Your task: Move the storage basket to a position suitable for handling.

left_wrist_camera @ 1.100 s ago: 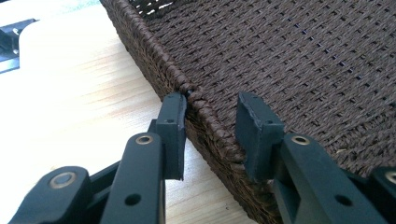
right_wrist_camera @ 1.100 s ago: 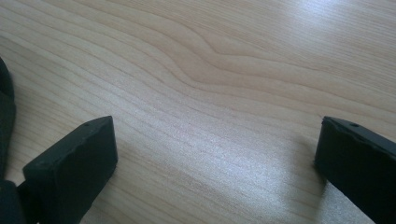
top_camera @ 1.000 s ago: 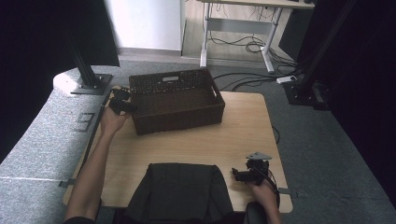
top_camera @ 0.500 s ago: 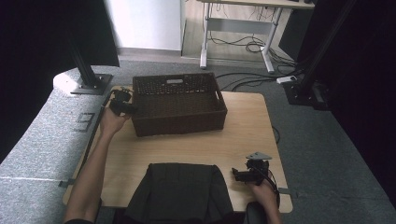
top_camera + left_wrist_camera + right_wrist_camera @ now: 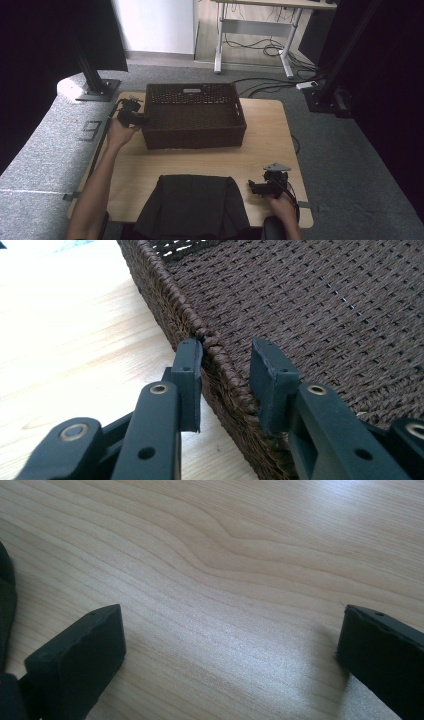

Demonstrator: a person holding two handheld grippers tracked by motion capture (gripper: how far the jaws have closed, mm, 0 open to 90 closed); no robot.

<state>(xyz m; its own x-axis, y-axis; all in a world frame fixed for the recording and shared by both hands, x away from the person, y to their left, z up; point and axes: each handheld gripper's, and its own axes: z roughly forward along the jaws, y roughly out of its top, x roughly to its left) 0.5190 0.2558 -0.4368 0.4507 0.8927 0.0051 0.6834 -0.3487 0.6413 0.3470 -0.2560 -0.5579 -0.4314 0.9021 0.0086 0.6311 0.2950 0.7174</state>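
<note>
The left gripper (image 5: 225,370) straddles the left wall of the brown woven basket (image 5: 194,117), one pad outside and one inside, and looks clamped on the rim, though the inner pad's contact is hard to judge. To slide the basket, which sits on the far half of the wooden table (image 5: 260,150), it seems wise to keep that pinch firm and pull level, so the wall does not twist. The right gripper (image 5: 225,655) rests with its jaws wide apart over bare wood near the table's near right corner, holding nothing

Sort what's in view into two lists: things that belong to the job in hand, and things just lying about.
In the job:
- basket, its left wall between the jaws
- left gripper, clamped over that wall
- table it stands on

Lying about:
- right gripper, open, low over bare wood
- dark cloth at the near edge
- cables on the floor behind
</note>
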